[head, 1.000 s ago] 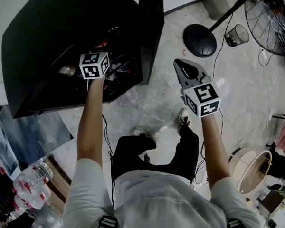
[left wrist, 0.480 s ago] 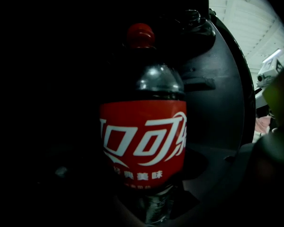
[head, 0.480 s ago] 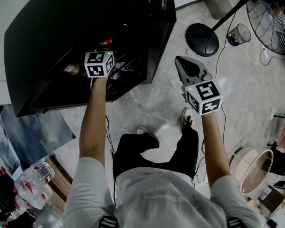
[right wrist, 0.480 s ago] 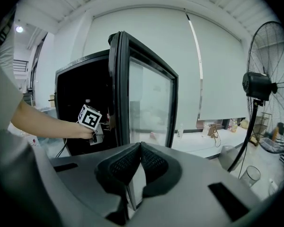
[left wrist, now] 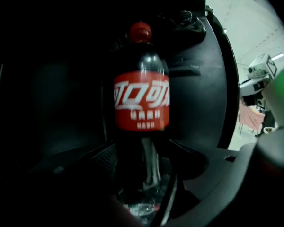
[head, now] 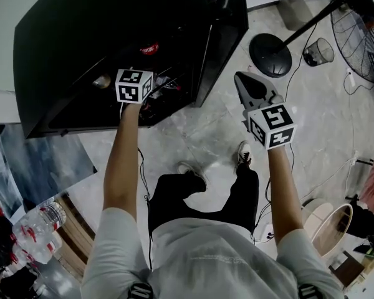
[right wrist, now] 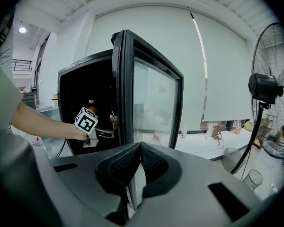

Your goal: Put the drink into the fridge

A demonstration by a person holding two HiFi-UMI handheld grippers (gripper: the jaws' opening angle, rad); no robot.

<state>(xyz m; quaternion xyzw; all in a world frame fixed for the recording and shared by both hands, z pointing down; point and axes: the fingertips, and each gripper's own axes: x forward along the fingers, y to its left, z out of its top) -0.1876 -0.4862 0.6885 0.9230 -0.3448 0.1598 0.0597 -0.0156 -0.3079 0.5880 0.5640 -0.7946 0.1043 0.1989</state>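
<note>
The drink is a dark cola bottle (left wrist: 142,103) with a red label and a red cap (head: 148,47). It stands upright inside the black fridge (head: 81,30), whose glass door (right wrist: 154,103) hangs open to the right. My left gripper (left wrist: 142,183) reaches into the fridge and is shut on the bottle's lower body. In the head view only its marker cube (head: 134,86) shows, at the fridge's mouth. My right gripper (head: 242,80) hovers outside, to the right of the door, and is shut on nothing. From the right gripper view (right wrist: 138,148), the left cube (right wrist: 86,122) shows at the fridge opening.
Another bottle top (head: 101,81) shows inside the fridge, left of the cube. A fan's round base (head: 270,55), its grille (head: 361,23) and a mesh basket (head: 318,52) stand to the right. Cables cross the floor. A pack of water bottles (head: 37,229) lies at lower left.
The left gripper with the bottle has edged a little further to the right at the fridge's mouth. The right gripper has stayed shut and barely moved.
</note>
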